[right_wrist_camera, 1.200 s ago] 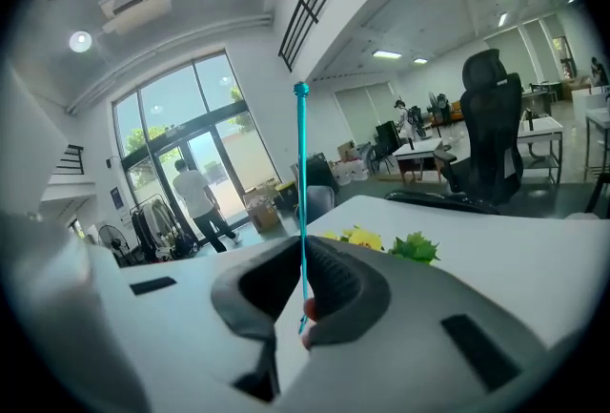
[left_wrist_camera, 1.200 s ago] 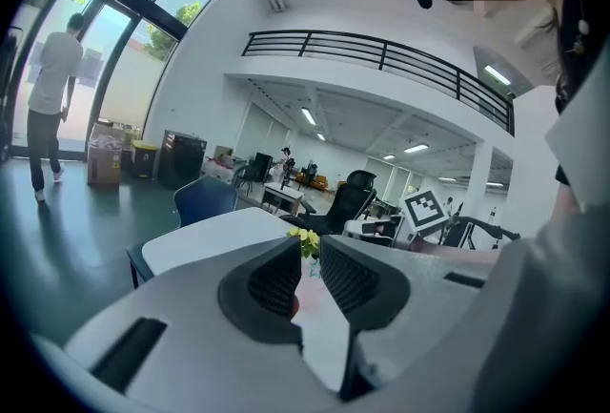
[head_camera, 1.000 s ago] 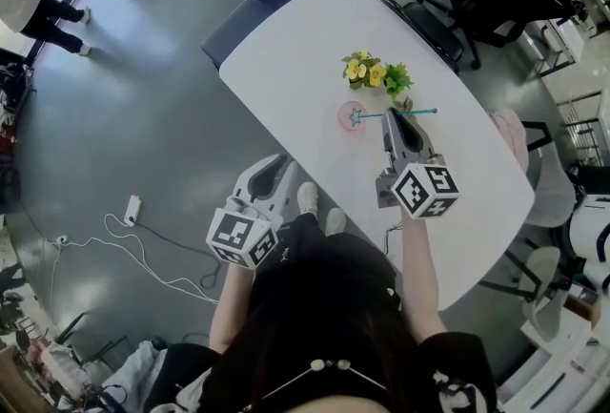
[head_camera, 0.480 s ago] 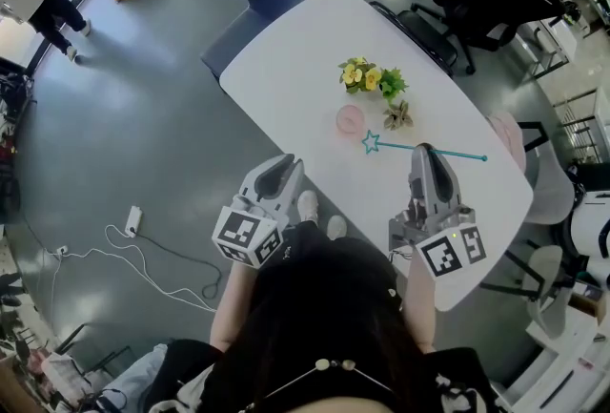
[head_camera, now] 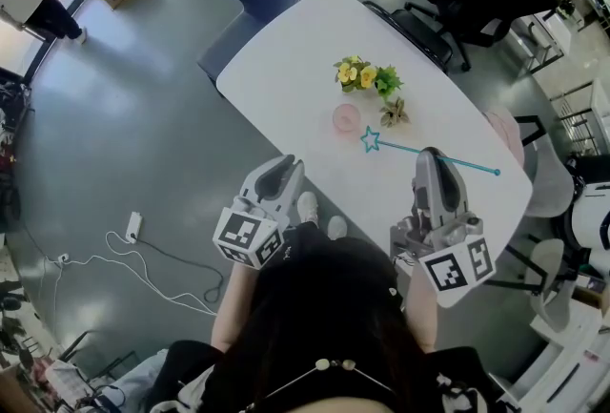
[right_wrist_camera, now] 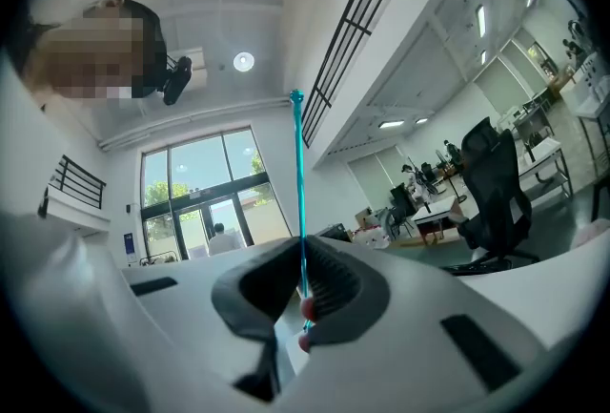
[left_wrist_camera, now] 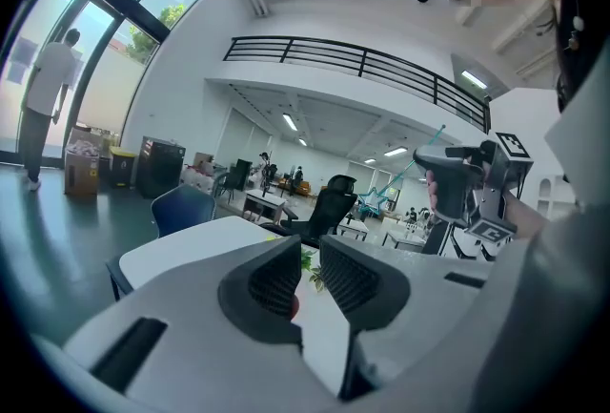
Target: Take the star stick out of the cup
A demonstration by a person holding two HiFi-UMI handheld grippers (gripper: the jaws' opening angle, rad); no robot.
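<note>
While our right gripper (head_camera: pixel 431 156) clamps its jaws on the teal star stick (head_camera: pixel 400 148), we see the star end hanging just beside the pink cup (head_camera: pixel 345 119), clear of its rim, the shaft running away from the cup. Our left gripper (head_camera: pixel 277 169) hovers well apart from the cup, jaws pressed together, empty.

The white oval counter (head_camera: pixel 286 68) slants from upper centre toward the right edge. On its middle stand a pink cup (head_camera: pixel 345 119), yellow flowers (head_camera: pixel 360 74) just above it, and a small green plant (head_camera: pixel 395 113) at the cup's right.
</note>
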